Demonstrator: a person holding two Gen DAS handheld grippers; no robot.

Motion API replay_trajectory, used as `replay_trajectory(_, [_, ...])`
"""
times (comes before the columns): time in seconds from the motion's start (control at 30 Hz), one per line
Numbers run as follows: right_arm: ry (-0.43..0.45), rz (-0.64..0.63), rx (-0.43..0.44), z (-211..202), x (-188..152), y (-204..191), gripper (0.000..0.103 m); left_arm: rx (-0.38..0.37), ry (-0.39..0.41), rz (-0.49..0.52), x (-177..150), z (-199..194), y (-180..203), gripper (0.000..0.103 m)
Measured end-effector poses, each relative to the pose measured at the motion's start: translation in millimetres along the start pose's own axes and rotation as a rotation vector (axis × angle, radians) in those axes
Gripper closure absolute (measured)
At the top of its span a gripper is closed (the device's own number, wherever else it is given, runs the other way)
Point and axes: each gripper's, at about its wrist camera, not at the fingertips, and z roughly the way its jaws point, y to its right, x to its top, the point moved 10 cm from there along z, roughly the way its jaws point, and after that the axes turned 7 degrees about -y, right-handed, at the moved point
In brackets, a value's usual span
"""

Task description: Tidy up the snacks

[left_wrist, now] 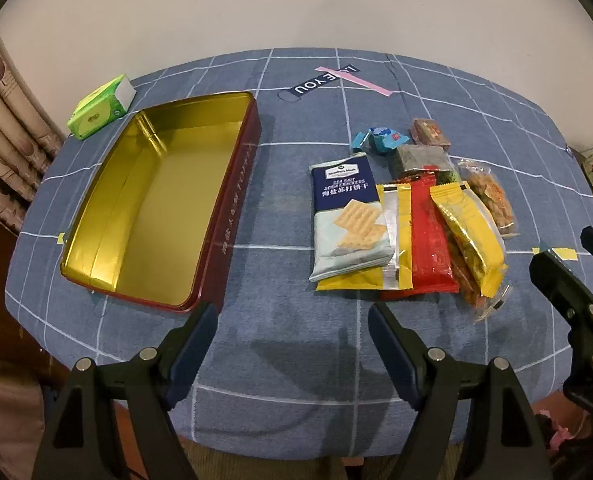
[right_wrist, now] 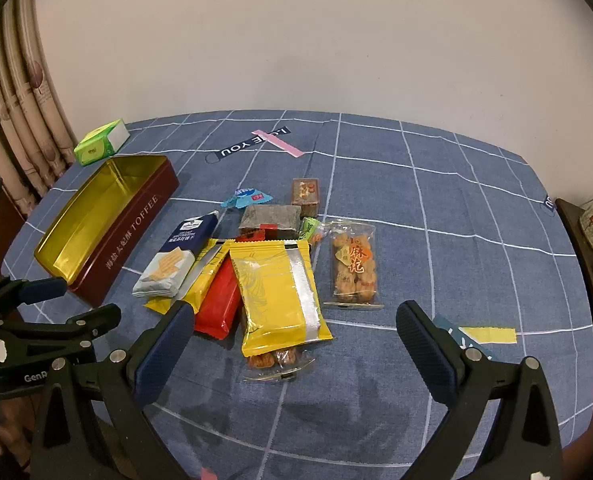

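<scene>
A loose heap of snack packets lies on the blue checked tabletop (right_wrist: 436, 208), none yet in the toffee tin (left_wrist: 164, 200), which sits open and empty at about nine o'clock from the heap, well apart from it. In the right wrist view the large yellow packet (right_wrist: 280, 292) rests on top, overlapping a red packet (right_wrist: 220, 300) and a clear bag of fried twists (right_wrist: 276, 360) that pokes out beneath its near edge. The soda cracker packet (right_wrist: 172, 264) lies at the heap's nine o'clock edge; a second clear bag of twists (right_wrist: 354, 268) sits just beside the heap at three o'clock. Small wrapped sweets, including a blue one (right_wrist: 248, 197), lie at twelve o'clock.

The right hand-held gripper (right_wrist: 296, 344) hovers near the heap's six o'clock edge with fingers spread wide, holding nothing. The left hand-held gripper (left_wrist: 292, 344) is likewise spread and empty, between tin and heap.

The likely trouble is the overlap: closing on the yellow packet could catch the bag beneath, dragging or dropping it. Slick film may also slip from the pads, and a hard squeeze could crush the crackers. A green tissue pack (left_wrist: 100, 106) sits beyond the tin, clear of the work.
</scene>
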Motion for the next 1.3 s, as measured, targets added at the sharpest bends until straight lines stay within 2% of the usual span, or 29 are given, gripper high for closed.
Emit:
replay_trajectory(0.5, [-0.010, -0.006, -0.013, 5.4, -0.7, 5.1, 0.003, -0.014, -0.005, 0.010, 1.1, 5.3, 1.0, 0.023])
replay_trajectory(0.7, [-0.031, 0.021, -0.053, 14.8, -0.1, 27.8, 0.004, -0.022, -0.004, 0.000, 4.5, 8.2, -6.1, 0.023])
replay_trajectory(0.93, [-0.095, 0.028, -0.068, 41.7, 3.9, 52.4, 0.017, -0.036, -0.012, -0.024, 9.2, 13.9, -14.2, 0.023])
replay_trajectory(1.13, [-0.124, 0.002, -0.083, 65.7, 14.9, 58.8, 0.029, -0.036, -0.017, -0.025, 16.5, 18.2, -18.6, 0.023])
replay_trajectory(1.23, [-0.141, 0.026, -0.063, 77.4, 22.2, 64.1, 0.036, -0.038, -0.015, -0.030, 21.1, 20.0, -21.2, 0.023])
replay_trajectory(1.3, [-0.161, 0.045, -0.042, 86.8, 25.4, 66.8, 0.036, -0.037, -0.016, -0.033, 24.6, 21.2, -22.4, 0.023])
